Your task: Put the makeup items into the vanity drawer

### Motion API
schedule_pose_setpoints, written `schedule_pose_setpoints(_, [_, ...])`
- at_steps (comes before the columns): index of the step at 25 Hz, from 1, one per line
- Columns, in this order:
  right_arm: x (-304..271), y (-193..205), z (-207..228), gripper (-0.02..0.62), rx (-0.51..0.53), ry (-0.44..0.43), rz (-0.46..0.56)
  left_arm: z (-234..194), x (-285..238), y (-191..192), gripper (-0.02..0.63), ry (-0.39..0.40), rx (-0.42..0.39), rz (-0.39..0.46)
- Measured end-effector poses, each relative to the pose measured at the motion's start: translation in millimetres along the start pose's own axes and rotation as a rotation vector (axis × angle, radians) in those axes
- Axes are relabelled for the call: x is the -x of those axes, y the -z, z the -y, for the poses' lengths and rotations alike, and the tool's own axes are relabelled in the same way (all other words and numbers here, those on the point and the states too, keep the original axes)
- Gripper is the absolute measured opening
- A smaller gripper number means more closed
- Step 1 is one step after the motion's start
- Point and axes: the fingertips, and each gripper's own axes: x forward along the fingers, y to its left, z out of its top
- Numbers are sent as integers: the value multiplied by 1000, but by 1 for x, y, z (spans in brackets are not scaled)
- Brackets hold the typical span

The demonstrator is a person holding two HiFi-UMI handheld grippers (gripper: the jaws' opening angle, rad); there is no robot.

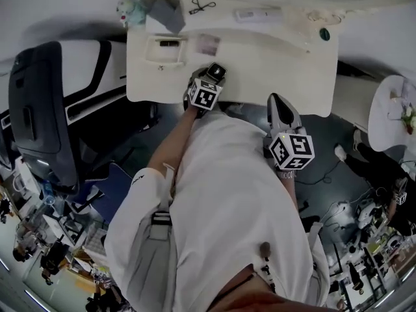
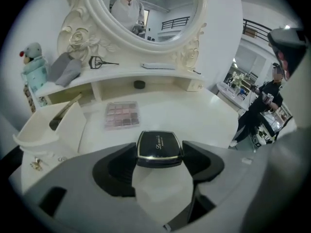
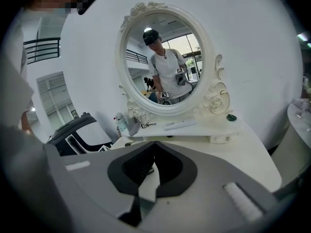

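A black compact with a gold rim (image 2: 159, 148) sits between the pads of my left gripper (image 2: 159, 155), which is shut on it and holds it just above the white vanity top (image 2: 194, 115). In the head view the same compact (image 1: 216, 71) hangs over the table's front edge, at the tip of the left gripper (image 1: 211, 77). A pink eyeshadow palette (image 2: 122, 114) lies flat farther back. The open drawer (image 2: 46, 125) stands to the left with a dark brush (image 2: 63, 114) inside. My right gripper (image 3: 151, 147) is shut and empty, off the table's front right (image 1: 276, 103).
On the shelf under the oval mirror (image 3: 165, 57) lie an eyelash curler (image 2: 102, 62), a grey pouch (image 2: 65, 68), a white stick (image 2: 158, 66) and a plush toy (image 2: 34, 62). A black chair (image 1: 45, 109) stands left of the vanity, a round white side table (image 1: 390, 109) to its right.
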Motion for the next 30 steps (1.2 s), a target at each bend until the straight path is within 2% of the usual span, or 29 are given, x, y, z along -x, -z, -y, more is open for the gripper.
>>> schedule_pose_setpoints(6, [-19, -4, -23, 6, 41, -91, -18, -19, 28, 3, 301, -41, 101, 59])
schedule_pose_setpoints(20, [-52, -5, -78, 6, 123, -276, -58, -59, 103, -15, 296, -178, 248, 245])
schedule_pose_setpoints(25, [-56, -5, -89, 6, 143, -305, -71, -85, 128, -27, 296, -244, 286, 314])
schedule_pose_setpoints(30, [-60, -3, -89, 6, 144, -304, -75, -118, 140, -25, 296, -309, 318, 331])
